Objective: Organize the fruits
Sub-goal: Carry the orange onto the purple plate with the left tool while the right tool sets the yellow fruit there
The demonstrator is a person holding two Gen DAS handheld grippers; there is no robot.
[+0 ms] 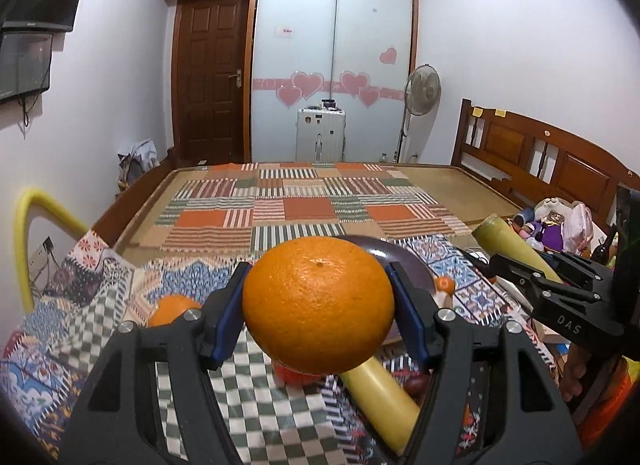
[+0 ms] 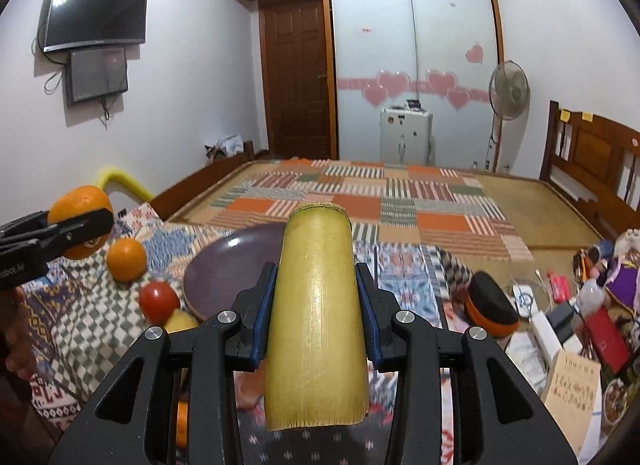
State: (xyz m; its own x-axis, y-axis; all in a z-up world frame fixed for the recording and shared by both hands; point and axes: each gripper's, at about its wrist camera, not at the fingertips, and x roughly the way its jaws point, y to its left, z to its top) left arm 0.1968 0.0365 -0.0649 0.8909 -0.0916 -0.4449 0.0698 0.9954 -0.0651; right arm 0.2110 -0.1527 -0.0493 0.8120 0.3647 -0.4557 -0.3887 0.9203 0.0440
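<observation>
My left gripper (image 1: pixel 318 301) is shut on a large orange (image 1: pixel 318 303) and holds it above the patterned cloth; it shows at the left of the right wrist view (image 2: pixel 80 225). My right gripper (image 2: pixel 316 305) is shut on a pale yellow-green sugarcane piece (image 2: pixel 318 321), held above the table; it shows at the right of the left wrist view (image 1: pixel 516 247). A dark purple plate (image 2: pixel 228 269) lies on the cloth ahead. A second orange (image 2: pixel 126 259), a red tomato (image 2: pixel 159 301) and a yellowish fruit (image 2: pixel 182 321) lie left of the plate.
Another sugarcane piece (image 1: pixel 380 401) lies on the checked cloth (image 1: pixel 256 405) below the left gripper. A black and orange case (image 2: pixel 490 305), books and boxes (image 2: pixel 572 393) crowd the right side. A bed with a patchwork mat (image 2: pixel 380 201) lies beyond.
</observation>
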